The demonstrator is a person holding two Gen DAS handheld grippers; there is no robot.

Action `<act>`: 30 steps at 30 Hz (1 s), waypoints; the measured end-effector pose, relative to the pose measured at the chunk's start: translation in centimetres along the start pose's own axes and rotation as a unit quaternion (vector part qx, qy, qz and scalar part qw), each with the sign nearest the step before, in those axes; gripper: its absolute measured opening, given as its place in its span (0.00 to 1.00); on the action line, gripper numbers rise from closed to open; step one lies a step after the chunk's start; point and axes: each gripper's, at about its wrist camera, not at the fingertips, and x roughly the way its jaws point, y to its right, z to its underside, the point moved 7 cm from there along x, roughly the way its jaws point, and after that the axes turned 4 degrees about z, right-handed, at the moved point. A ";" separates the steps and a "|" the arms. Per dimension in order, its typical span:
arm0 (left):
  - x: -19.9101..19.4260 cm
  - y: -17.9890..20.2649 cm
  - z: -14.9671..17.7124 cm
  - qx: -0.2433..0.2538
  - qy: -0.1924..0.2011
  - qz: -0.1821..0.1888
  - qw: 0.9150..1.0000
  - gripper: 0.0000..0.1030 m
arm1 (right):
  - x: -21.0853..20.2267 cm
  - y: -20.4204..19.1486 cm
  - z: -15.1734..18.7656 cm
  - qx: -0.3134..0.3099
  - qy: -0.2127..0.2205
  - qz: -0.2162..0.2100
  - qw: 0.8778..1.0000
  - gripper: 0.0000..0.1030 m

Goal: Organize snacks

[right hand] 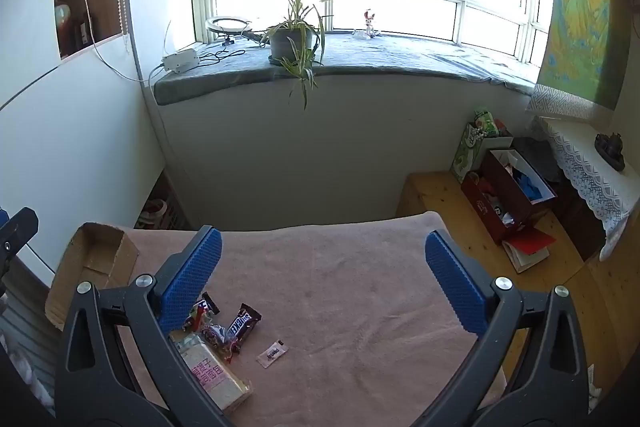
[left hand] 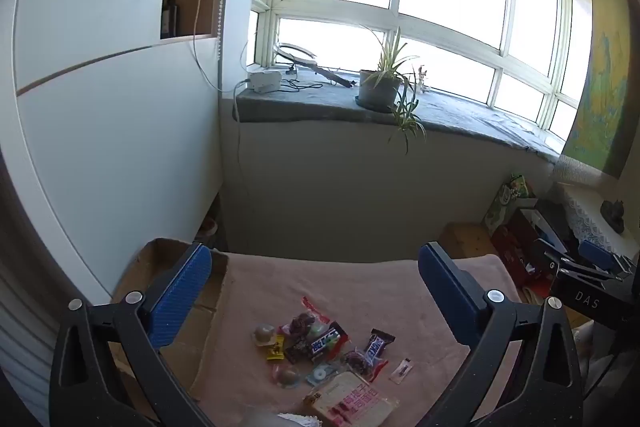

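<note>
A heap of small snacks (left hand: 316, 347) lies on a pink towel (left hand: 360, 291): Snickers bars (left hand: 376, 345), wrapped candies, a small white sachet (left hand: 401, 371) and a wrapped sandwich pack (left hand: 352, 401). My left gripper (left hand: 316, 287) hovers open above the heap, nothing between its blue pads. In the right wrist view the same Snickers bar (right hand: 240, 325), sachet (right hand: 273, 353) and sandwich pack (right hand: 214, 375) lie at lower left, partly hidden behind the left finger. My right gripper (right hand: 324, 275) is open over bare towel (right hand: 340, 287). Its tip (left hand: 592, 263) shows at the right edge of the left wrist view.
An open cardboard box (right hand: 92, 259) sits at the towel's left edge. A wooden bench (right hand: 440, 195) to the right carries boxes (right hand: 504, 195) and bags. A grey windowsill (right hand: 360, 59) with a potted plant (right hand: 290, 39) runs along the back wall.
</note>
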 end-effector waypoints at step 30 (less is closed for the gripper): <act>-1.2 0.1 -0.3 -0.006 0.015 0.016 1.000 1.00 | -1.7 -0.8 0.0 -0.002 0.001 -0.005 1.000 1.00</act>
